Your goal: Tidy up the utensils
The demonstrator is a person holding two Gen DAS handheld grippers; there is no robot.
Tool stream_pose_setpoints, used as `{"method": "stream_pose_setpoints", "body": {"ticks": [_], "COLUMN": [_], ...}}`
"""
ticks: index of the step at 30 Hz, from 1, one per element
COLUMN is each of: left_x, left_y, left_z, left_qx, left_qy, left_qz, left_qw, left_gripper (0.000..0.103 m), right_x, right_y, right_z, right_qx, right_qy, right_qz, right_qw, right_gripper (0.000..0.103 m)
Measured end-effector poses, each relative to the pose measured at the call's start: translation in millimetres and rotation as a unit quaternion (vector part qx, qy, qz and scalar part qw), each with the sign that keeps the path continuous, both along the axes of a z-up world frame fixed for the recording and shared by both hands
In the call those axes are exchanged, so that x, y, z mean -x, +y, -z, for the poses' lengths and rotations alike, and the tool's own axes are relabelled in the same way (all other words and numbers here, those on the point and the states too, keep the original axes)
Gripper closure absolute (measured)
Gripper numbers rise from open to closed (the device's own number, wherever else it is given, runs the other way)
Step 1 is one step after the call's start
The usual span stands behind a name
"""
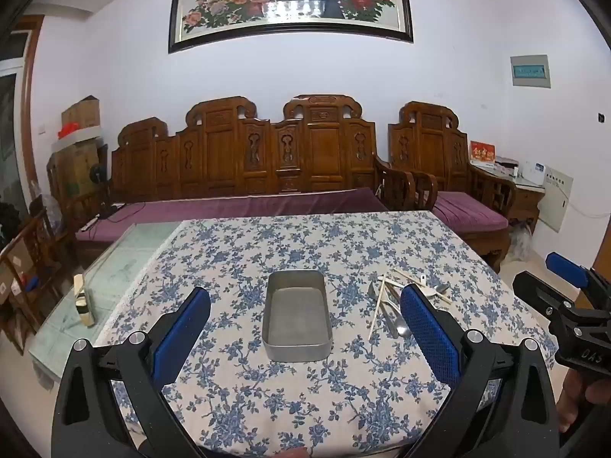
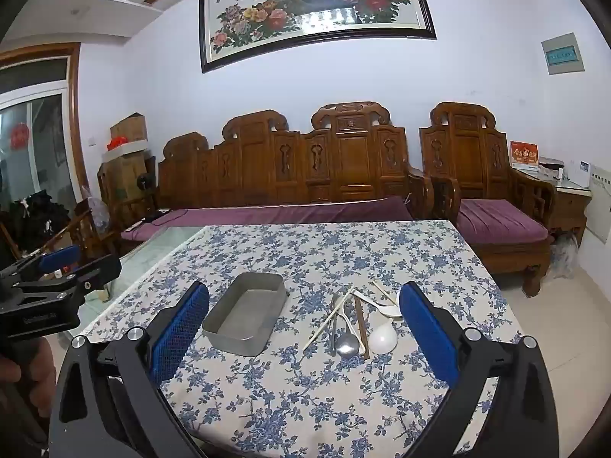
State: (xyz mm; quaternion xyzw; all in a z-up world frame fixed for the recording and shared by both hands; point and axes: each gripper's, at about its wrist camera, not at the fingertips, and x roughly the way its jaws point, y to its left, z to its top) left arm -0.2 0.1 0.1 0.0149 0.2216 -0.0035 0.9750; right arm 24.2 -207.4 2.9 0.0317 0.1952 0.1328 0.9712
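An empty grey metal tray (image 1: pixel 297 350) (image 2: pixel 233 339) stands on the blue-flowered tablecloth (image 1: pixel 267 400) (image 2: pixel 305 400). To its right lies a loose pile of utensils: a metal spoon (image 2: pixel 346 345) (image 1: pixel 401 329), white plastic spoons (image 2: pixel 382 337), pale chopsticks (image 2: pixel 328 322) (image 1: pixel 377 311) and a brown chopstick (image 2: pixel 361 324). My left gripper (image 1: pixel 305 328) hovers open above the near side of the tray, nothing between its blue pads. My right gripper (image 2: pixel 304 324) hovers open in front of the pile, also holding nothing.
A bare glass tabletop (image 1: pixel 114 274) extends left of the cloth, with a small pale block (image 1: pixel 83 301) at its edge. Behind the table stands a carved wooden sofa (image 1: pixel 248 160) with purple cushions. The other gripper shows at each view's side edge.
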Motion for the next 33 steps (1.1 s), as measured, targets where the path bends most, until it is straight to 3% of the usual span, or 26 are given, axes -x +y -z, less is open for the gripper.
{"method": "stream_pose_setpoints", "body": {"ticks": [33], "left_x": [3.1], "left_y": [-2.1], "left_z": [-7.6], "left_qx": [-0.003], "left_qy": [-0.005], "left_qz": [-0.002], "left_qw": [1.0000], "left_gripper": [0.006], "right_x": [0.4], "right_y": [-0.2], "right_z": [-0.8], "right_qx": [-0.002], "right_qy": [-0.003], "right_qz": [0.000], "right_qw": [1.000], "right_gripper": [0.003]}}
